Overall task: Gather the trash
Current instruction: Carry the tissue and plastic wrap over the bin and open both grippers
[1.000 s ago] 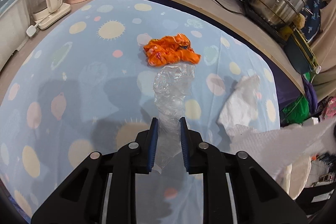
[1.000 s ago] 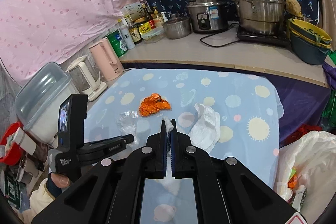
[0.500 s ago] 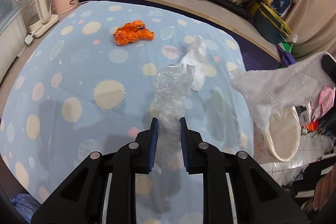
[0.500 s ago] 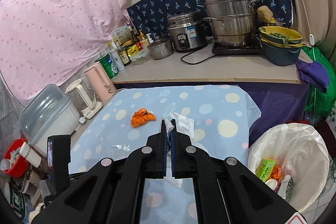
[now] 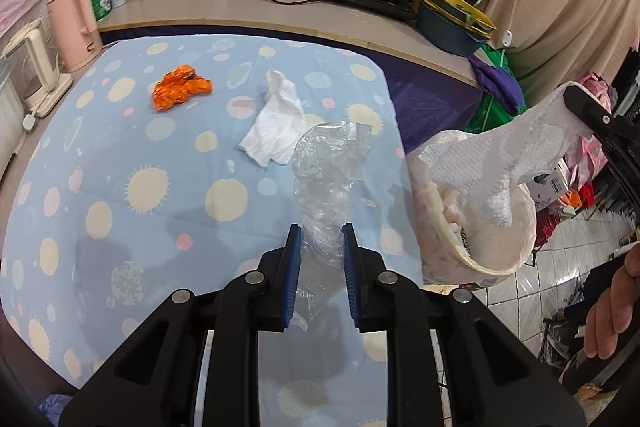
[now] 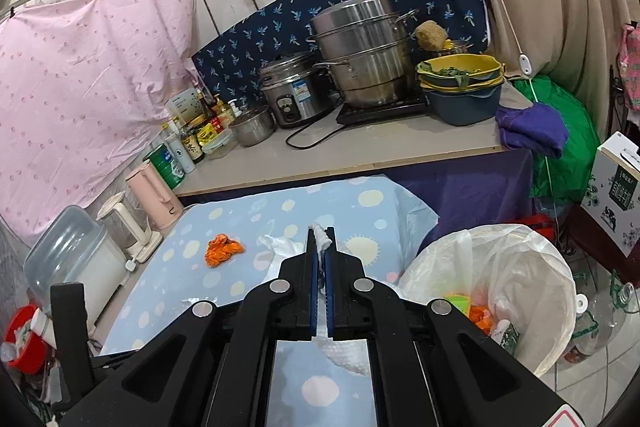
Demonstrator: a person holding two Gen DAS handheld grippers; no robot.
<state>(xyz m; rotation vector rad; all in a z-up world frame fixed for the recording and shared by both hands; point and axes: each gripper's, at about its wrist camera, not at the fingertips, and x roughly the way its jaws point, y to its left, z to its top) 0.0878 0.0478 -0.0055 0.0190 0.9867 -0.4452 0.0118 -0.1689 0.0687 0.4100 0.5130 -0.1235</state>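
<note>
From the left wrist view, the left claw [image 5: 319,239] is clenched on a crumpled clear plastic wrapper [image 5: 329,163], which stands up out of the jaws over the dotted blue cloth of the bench [image 5: 120,187]. Beyond the wrapper a white paper towel [image 5: 276,125] lies on the cloth, and farther off to its left an orange wrapper [image 5: 180,91]; both are uncollected. To the wrapper's right another paper towel [image 5: 500,155] hangs from the right claw above the lined trash bin [image 5: 480,227]. The risk I see: the wrapper is slick and only its twisted tail is pinched (it could slide out onto the bench or floor short of the bin). This claw looks steeply down at the bench, near the edge closest to the bin. A bare hand [image 5: 612,307] shows at the far right, beside the bin.

From the right wrist view, the right claw [image 6: 320,247] is shut tight on its paper towel [image 6: 322,237], a nub poking above the tips, the rest drooping below. The trash bin [image 6: 500,267] sits low to the right of the claw, already holding scraps. Since the claw points past the bin's left rim, letting go here might drop the towel on the rim or outside it. It tilts gently downward.
</note>
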